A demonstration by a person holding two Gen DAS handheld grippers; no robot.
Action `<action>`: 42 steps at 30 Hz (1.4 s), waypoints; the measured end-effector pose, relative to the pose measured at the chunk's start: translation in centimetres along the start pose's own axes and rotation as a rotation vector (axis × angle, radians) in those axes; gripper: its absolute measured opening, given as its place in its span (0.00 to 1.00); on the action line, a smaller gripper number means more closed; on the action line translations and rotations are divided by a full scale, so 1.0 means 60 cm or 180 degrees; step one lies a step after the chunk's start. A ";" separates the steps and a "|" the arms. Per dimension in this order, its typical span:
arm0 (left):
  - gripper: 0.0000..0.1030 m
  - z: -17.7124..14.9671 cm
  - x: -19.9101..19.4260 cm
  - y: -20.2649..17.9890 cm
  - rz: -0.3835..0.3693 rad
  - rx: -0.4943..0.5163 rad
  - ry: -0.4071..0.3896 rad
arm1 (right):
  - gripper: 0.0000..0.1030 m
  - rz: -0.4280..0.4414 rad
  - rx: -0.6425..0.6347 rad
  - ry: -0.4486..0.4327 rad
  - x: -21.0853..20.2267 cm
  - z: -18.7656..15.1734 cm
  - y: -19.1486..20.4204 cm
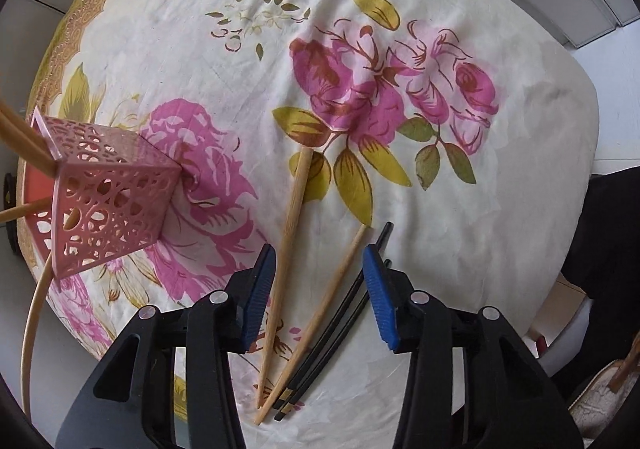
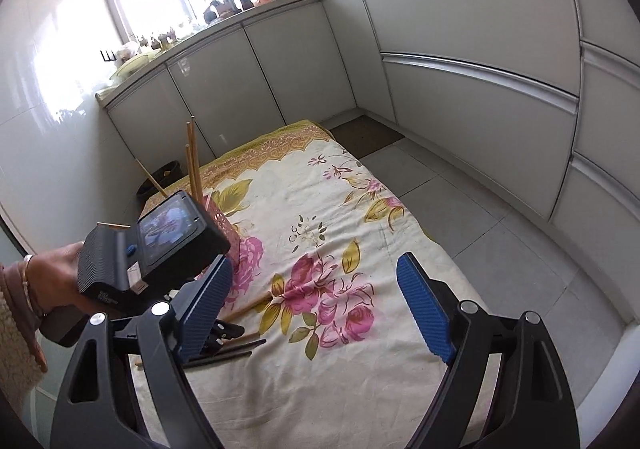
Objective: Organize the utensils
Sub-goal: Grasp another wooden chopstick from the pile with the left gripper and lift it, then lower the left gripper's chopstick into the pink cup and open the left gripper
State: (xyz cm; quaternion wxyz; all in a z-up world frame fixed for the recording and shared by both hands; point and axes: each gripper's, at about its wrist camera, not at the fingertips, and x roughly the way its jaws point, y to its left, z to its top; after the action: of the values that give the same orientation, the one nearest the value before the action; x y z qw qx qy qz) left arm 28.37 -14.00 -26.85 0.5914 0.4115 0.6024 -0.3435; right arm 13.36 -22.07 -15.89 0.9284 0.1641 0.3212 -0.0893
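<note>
Blue-padded left gripper (image 1: 320, 281): seen in the left wrist view pointing down at the cloth; jaws partly apart, holding nothing; pads clear of everything below
Between the jaws: two wooden chopsticks (image 1: 292, 245) and the black chopsticks (image 1: 344, 313) lie loose on the floral cloth (image 1: 500, 209), lower centre of the frame; the black pair sits just inside the right-hand pad
Long axis: the sticks run from lower centre up toward frame centre, fanning apart at their far ends and bunching at the near ends; that is roughly across the line on which the jaws shut, so a squeeze would, I judge, gather them sideways
Spread: the leftmost wooden stick lies close to the left-hand pad; the bundle is wide for this gap, so some may slip out of a single pinch
Pink lattice holder (image 1: 112, 205): middle left of the frame, well apart from the sticks; several wooden chopsticks already stand in it, leaning out over its rim
Right gripper (image 2: 316, 305): jaws wide, empty, hanging over the cloth in its own view; the loose sticks show at lower left there, behind its left finger
Nearer hand: the left, plainly; it sits right over the bundle, and the hand (image 2: 60, 281) holding it shows at the left edge of the right wrist view
Step, as I judge: pinch the sticks, then carry them left to the holder
</note>
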 end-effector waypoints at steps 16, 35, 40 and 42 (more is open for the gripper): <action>0.12 0.018 0.038 0.061 -0.0334 -0.0501 -0.0110 | 0.80 -0.0043 0.0146 0.0145 0.005 0.002 -0.019; 0.07 -0.203 -0.238 -0.010 0.0908 -0.1549 -0.2232 | 0.80 0.0020 -0.0162 0.0015 -0.021 -0.013 0.021; 0.07 -0.255 -0.317 -0.024 0.0925 -0.2003 -0.2808 | 0.80 0.0048 -0.0345 -0.0146 -0.046 0.010 0.054; 0.07 -0.269 -0.346 -0.025 0.0944 -0.2110 -0.3018 | 0.80 0.0050 -0.0382 -0.0232 -0.059 0.021 0.064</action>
State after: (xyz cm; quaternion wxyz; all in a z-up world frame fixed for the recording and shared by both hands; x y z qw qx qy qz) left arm 19.26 -1.97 -5.26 0.9344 0.0865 0.2839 -0.1971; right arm 12.36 -18.73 -11.79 0.9483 0.1074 0.2908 -0.0685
